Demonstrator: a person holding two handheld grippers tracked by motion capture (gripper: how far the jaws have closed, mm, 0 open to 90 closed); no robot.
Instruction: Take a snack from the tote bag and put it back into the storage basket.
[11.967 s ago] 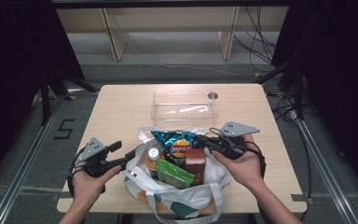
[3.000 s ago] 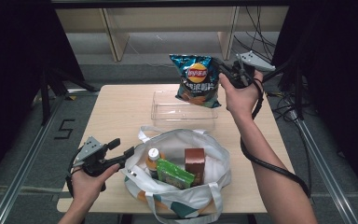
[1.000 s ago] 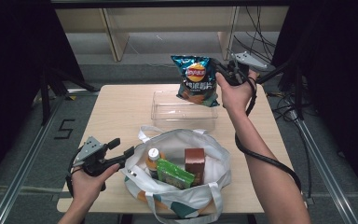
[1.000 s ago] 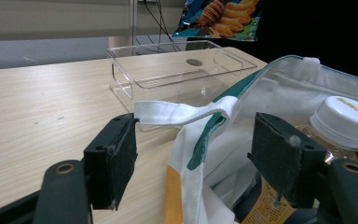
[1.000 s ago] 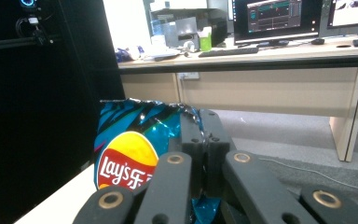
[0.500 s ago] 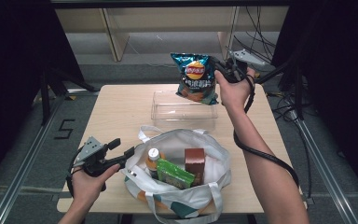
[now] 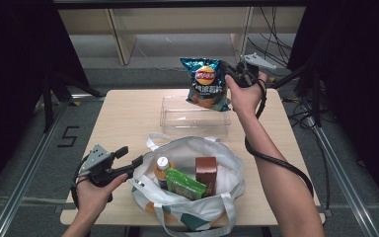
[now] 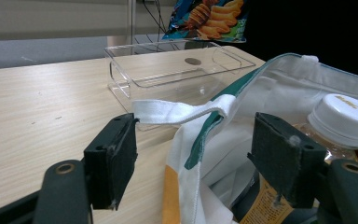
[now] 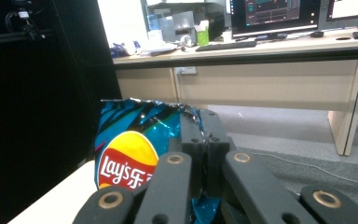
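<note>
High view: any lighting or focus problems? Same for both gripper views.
High view: table evenly lit, dark surrounds at both sides, slightly soft overall. Left gripper view: near black pads soft; clear tray shows faint reflections, chip bag cropped at the top. Right gripper view: left side very dark, monitors bright, chip bag logo readable.

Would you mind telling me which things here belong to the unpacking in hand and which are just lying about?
In the job:
- chip bag, pinched in the right gripper
- clear tray beneath it
- tote bag, its rim between the left gripper jaws

Lying about:
- bottle, green packet and brown box in the tote
</note>
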